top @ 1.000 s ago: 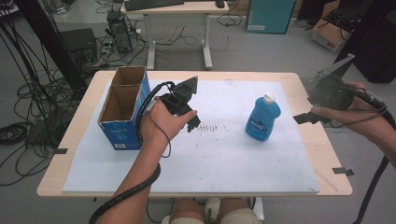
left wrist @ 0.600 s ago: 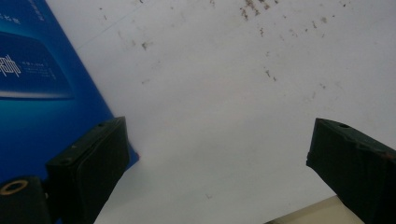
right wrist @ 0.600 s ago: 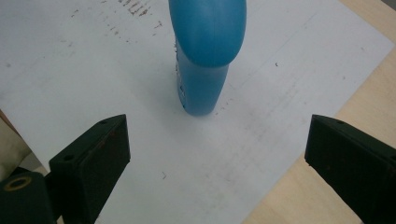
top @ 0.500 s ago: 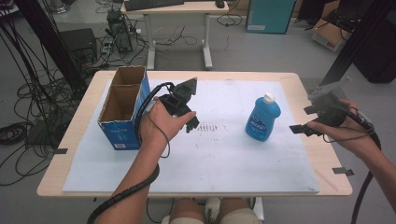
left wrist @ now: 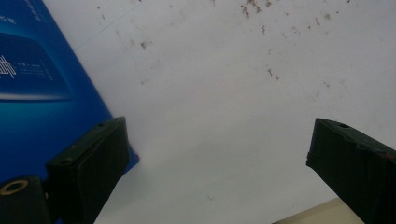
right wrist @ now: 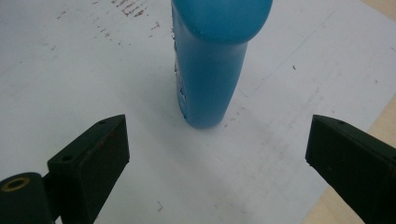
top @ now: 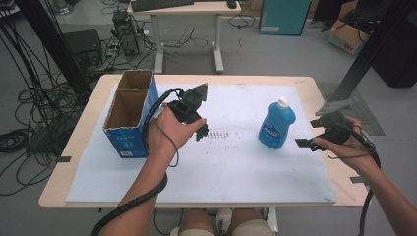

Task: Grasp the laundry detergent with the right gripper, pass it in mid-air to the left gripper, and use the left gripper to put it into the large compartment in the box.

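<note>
In the high view, your right gripper [top: 306,142] is now close to the blue bottle [top: 276,125], just to its right side and low over the white mat [top: 236,172]. One second ago this gripper was higher and out near the table's right edge, so it has come down and inward toward the bottle. The bottle itself stands upright at the same place as before, with its white cap [top: 282,103] on top. Your left gripper [top: 201,132] has not moved; it rests above the mat, with the open cardboard box [top: 129,114] just to its left.

In the left gripper view, the jaws stand wide apart and nothing is between them. Only the bare mat [left wrist: 224,93] lies ahead, and the blue side of the box [left wrist: 42,84] is beside the left jaw, very near or maybe touching; I cannot tell which.

In the right gripper view, the jaws are also spread wide and hold nothing. The bottle [right wrist: 210,65] stands straight ahead of the claw, between the two jaw lines but farther forward, not yet inside them. Its base is on the mat [right wrist: 74,74], and the wooden table [right wrist: 380,11] shows at the right corner.

I judge that the approach is almost finished: you are lined up for the grasp, and you need to push forward a little more before you close on the bottle body.
</note>
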`<state>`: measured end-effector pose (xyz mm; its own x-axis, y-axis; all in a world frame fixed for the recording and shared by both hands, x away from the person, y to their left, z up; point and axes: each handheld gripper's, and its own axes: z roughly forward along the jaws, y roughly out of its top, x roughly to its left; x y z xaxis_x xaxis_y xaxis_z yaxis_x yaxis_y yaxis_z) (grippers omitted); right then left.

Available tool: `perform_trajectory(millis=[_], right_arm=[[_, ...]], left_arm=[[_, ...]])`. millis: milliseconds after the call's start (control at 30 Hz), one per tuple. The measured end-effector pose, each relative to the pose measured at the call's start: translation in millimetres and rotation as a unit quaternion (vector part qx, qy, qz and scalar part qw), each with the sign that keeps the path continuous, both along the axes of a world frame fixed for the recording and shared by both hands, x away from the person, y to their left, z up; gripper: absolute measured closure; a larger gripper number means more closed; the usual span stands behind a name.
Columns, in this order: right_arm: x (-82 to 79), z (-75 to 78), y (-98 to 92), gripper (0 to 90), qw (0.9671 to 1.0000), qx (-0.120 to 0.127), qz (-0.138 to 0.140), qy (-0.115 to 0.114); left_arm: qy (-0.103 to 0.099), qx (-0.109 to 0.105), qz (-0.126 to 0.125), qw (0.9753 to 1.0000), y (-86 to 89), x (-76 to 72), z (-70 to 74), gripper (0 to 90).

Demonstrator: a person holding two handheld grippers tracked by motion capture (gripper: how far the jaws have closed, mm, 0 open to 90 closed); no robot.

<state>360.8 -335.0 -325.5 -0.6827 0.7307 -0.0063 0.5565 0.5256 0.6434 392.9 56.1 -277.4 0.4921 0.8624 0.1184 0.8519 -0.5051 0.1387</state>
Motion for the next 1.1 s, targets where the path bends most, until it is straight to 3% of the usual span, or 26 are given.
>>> perform_trajectory(millis=[567,1100], right_arm=[[12.1,-33.2,8.9,5.4,0.9994,0.026,0.0,-0.023],[19.1,-50.1,21.2,5.1,0.9977,0.047,0.006,-0.047]], left_arm=[[0.008,0.004,0.001,1.0,3.0,7.2,-9.8,6.1],[0.008,0.007,-0.002,0.9999,1.8,10.1,-12.1,6.2]])
